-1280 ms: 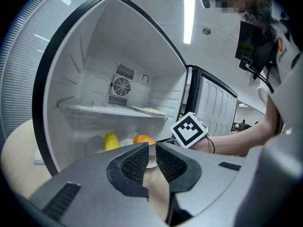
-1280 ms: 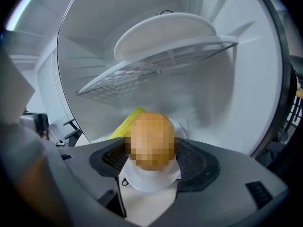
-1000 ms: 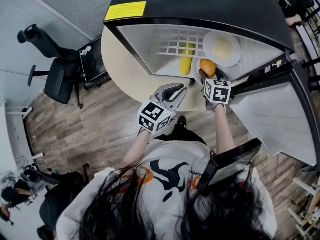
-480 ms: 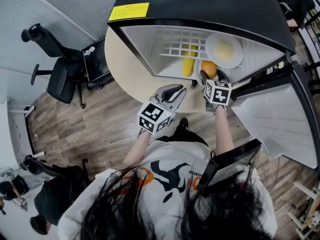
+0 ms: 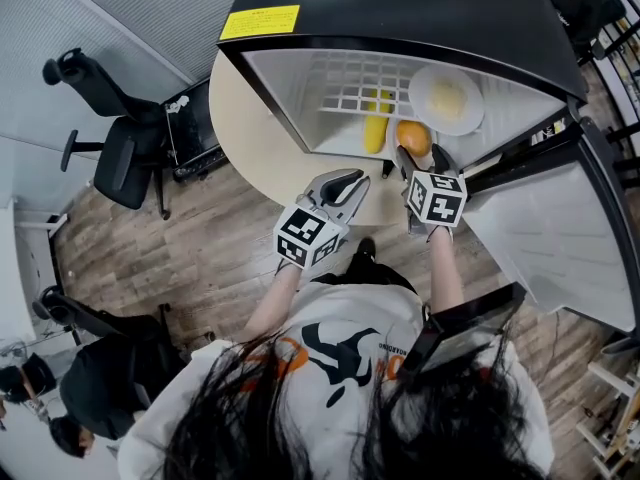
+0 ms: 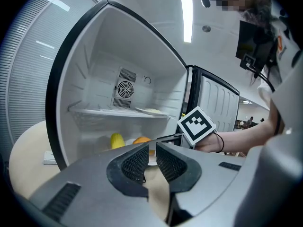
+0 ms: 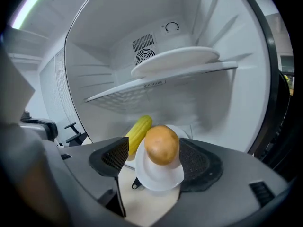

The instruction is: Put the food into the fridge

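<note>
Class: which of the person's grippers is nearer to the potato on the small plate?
Right. The right gripper is just in front of the potato, jaws apart; the left gripper is further back, outside the fridge, to the potato's left.

A round beige table [image 5: 245, 133] lies just below and ahead of the left gripper [image 5: 355, 180]. Well out to that gripper's left stands a black office chair [image 5: 105, 133], with a dark boxy unit [image 5: 190, 118] between chair and table. A ribbed grey wall [image 5: 120, 18] runs beyond them. Wood-plank flooring [image 5: 190, 258] spreads behind the tools. Far back on the left are people in dark clothes [image 5: 95, 403]. Behind and to the right of the right gripper [image 5: 420, 158], a white rack [image 5: 615, 398] shows at the edge.
</note>
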A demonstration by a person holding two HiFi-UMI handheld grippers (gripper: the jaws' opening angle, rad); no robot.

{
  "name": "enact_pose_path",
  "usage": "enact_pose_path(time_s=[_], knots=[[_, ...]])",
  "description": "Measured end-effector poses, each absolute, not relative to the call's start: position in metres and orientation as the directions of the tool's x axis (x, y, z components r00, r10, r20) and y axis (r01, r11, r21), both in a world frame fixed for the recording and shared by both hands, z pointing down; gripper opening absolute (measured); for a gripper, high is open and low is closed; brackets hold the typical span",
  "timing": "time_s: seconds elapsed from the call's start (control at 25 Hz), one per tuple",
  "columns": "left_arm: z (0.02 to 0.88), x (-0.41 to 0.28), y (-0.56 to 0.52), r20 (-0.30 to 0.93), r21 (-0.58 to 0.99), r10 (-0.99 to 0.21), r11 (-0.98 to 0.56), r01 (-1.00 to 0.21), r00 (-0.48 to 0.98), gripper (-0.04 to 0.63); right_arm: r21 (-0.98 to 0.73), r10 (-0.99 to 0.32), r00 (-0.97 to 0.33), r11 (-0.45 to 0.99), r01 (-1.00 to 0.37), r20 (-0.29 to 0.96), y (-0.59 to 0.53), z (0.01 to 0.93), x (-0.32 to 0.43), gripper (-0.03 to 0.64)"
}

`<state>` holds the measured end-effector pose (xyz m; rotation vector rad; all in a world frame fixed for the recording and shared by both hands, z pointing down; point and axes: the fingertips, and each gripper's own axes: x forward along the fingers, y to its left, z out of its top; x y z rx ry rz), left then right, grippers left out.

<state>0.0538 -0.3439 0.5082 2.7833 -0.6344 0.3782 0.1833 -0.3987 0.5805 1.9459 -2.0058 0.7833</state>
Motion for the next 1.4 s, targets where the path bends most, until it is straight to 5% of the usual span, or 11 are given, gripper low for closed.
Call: enact_pose_path(time_s=[0.6, 1.08, 1.4], knots=[[0.49, 0.027, -0.32, 0.264, 0.177, -0.412, -0.868, -0.464, 0.872, 0.041, -0.258, -0.906, -0.158, 0.056, -0.965, 0.394, -0.352, 0.519, 0.139, 0.318], [0.469, -0.016, -0.258, 0.208, 0.171, -0.425, -0.871, -0.461, 0.881, 0.041, -0.275, -0.929, -0.166, 0.074, -0.959, 0.332, -0.281, 0.491, 0.08, 0.16], [0.467, -0.043, -0.203, 0.181, 0.192, -0.422, -0.871, -0.453, 0.888, 0.041, -0.271, -0.918, -0.181, 0.085, -0.959, 0.353, -0.218, 0.493, 0.043, 0.133]])
